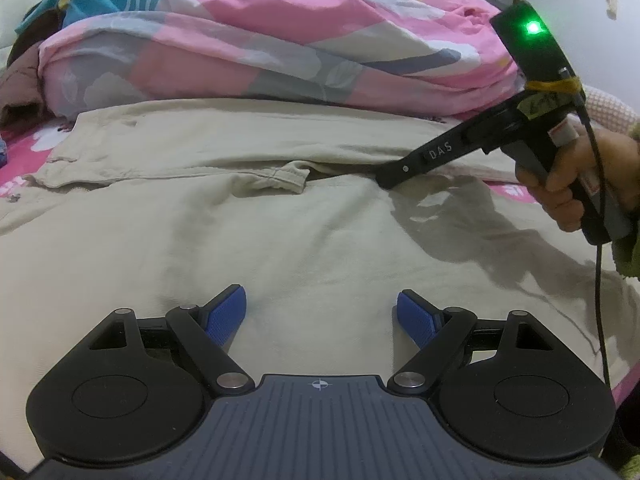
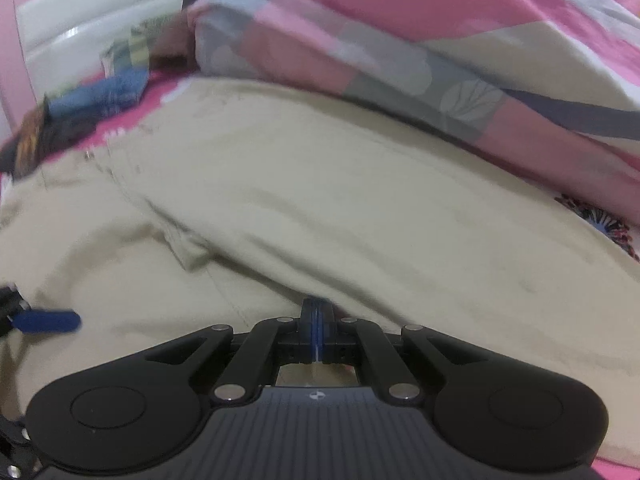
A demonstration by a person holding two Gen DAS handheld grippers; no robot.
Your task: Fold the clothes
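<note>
Left wrist view showed us the left gripper [image 1: 322, 312] with its blue pads [image 1: 226, 312] spread wide and nothing between them, hovering over the beige trousers [image 1: 280, 232] that lay flat ahead of it on the bed; further ahead and to its right, a hand [image 1: 576, 184] held the right gripper [image 1: 386, 178], tip down on the fabric near a folded edge. In the right wrist view we saw the right gripper [image 2: 317, 312] pressed together, though we could not tell whether cloth was caught, with the trousers [image 2: 320, 184] spreading beyond its tip. Farthest off lay a pink patterned quilt [image 1: 280, 32], bunched behind the trousers.
</note>
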